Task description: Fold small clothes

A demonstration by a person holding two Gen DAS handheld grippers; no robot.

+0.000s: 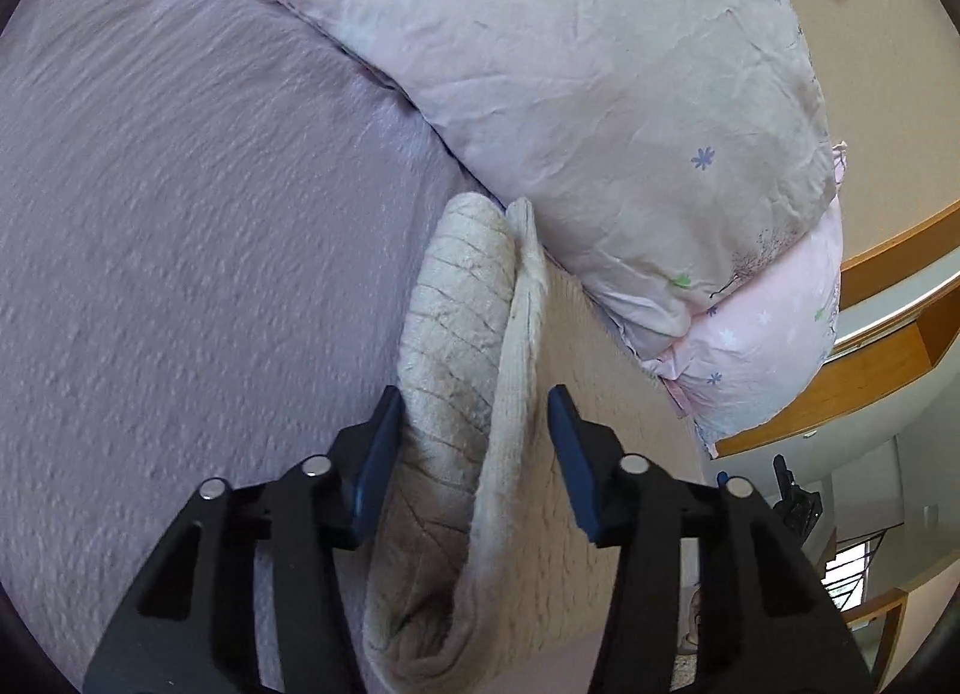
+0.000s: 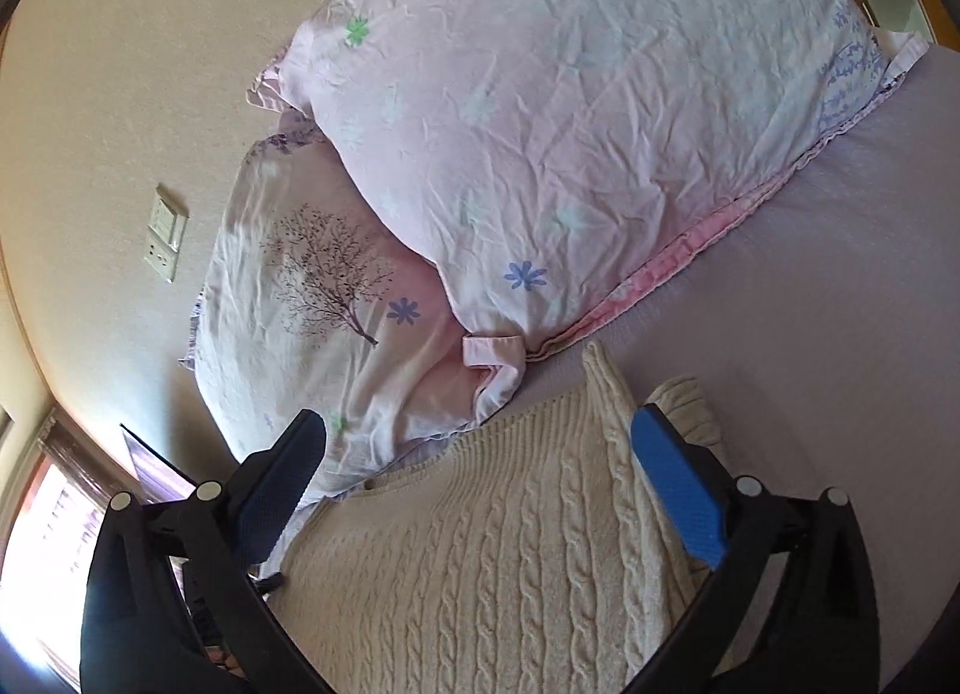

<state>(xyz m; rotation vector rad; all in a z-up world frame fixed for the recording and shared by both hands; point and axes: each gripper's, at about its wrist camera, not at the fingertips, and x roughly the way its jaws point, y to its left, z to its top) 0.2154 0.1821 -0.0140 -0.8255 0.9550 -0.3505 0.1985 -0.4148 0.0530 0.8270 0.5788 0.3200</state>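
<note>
Where pillows (image 2: 540, 123) end, cream sweater (image 2: 480, 544) between both spread, unclamped tongs (image 1: 474, 454) (image 2: 480, 484).

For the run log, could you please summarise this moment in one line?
left claw: open, astride sweater fold | right claw: open over sweater | bed

Lilac bed (image 1: 180, 214): cream knit sweater (image 2: 480, 544), floral pillows (image 2: 570, 123).
</note>
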